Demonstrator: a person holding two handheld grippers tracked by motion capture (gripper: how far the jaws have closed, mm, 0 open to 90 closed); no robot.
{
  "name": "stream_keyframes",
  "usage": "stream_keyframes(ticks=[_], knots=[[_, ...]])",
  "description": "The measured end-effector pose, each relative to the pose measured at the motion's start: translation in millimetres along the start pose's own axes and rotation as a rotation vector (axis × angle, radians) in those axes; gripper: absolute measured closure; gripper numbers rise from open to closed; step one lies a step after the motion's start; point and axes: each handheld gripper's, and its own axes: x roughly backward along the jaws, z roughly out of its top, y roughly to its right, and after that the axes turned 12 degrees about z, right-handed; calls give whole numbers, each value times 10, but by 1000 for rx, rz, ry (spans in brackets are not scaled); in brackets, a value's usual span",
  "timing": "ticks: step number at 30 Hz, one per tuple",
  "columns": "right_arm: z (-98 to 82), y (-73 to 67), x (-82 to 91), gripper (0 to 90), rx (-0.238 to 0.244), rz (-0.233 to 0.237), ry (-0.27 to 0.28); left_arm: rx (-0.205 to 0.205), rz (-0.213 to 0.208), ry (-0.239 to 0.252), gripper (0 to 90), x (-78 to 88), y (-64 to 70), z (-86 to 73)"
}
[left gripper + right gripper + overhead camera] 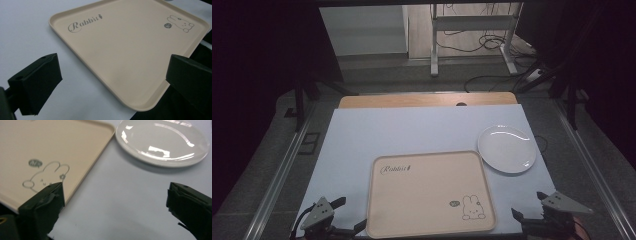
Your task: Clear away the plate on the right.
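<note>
A beige tray (427,192) with a rabbit drawing and the word "Rabbit" lies empty at the front middle of the white table cover. A white plate (506,148), also empty, sits just past the tray's far right corner. My left gripper (349,215) stands open at the tray's near left corner; its view looks across the tray (130,50). At the near right my right gripper (528,204) is open beside the tray's right edge. Its view has the tray (37,150) on the left, the plate (162,142) ahead, and bare table between its jaws.
The white cover (412,132) lies on a wooden tabletop (427,100) whose far strip is bare. Beyond the table are a grey floor, a white desk frame (472,35) and loose cables. Metal rails run along both sides of the table.
</note>
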Motion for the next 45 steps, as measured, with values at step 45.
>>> stream_keyframes(ticks=[45], knots=[[135,0,-227,5,137,-52,-92,-2,-27,34,0,12,3,2]])
